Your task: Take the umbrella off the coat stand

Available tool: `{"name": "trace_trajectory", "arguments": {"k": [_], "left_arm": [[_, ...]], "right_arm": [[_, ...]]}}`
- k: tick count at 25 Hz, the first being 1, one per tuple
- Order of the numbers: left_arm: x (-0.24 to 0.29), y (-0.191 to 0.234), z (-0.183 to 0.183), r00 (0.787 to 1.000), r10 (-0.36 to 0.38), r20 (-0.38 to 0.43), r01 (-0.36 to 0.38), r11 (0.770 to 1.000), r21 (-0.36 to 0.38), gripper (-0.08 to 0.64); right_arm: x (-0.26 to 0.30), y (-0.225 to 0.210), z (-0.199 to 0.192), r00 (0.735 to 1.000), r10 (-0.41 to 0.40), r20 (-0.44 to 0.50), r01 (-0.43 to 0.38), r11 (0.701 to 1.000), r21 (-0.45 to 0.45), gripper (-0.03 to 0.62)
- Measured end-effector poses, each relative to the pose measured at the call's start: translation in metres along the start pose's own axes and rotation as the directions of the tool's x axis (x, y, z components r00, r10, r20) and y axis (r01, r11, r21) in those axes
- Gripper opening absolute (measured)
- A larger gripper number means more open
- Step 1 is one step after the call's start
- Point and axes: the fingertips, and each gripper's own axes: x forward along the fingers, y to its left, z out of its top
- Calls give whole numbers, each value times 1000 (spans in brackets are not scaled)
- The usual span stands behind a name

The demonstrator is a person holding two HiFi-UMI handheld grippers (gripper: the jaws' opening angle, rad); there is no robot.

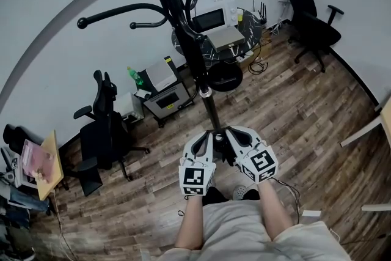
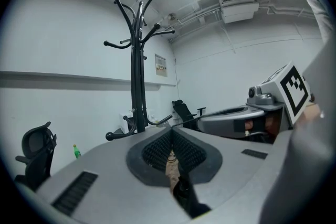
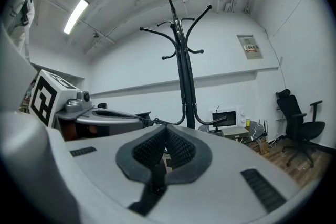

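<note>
Head view has the left claw [image 1: 209,137] and right claw [image 1: 231,134] side by side, close before the foot of the stand [image 1: 209,110]. Each has its jaws together on nothing. I cannot make out the umbrella on the stand.

I count two grippers in my hands, my left gripper [image 1: 209,135] and my right gripper [image 1: 231,131], and one coat stand [image 1: 190,52] just ahead of them. I make out two black office chairs, the near chair [image 1: 104,131] on the left and the far chair [image 1: 311,18] in the corner. Behind the stand I count one microwave [image 1: 211,19], one grey box [image 1: 226,38] and one green bottle [image 1: 134,76].
</note>
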Motion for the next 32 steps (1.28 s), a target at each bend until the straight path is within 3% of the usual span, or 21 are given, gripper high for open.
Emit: {"name": "trace_trajectory", "arguments": {"k": [32], "left_arm": [[8,-19,1,998,-57,2,57,998,-7,23]], "right_arm": [[-17,-9,-5,999,-40,-11,40,999,-19,9]]}}
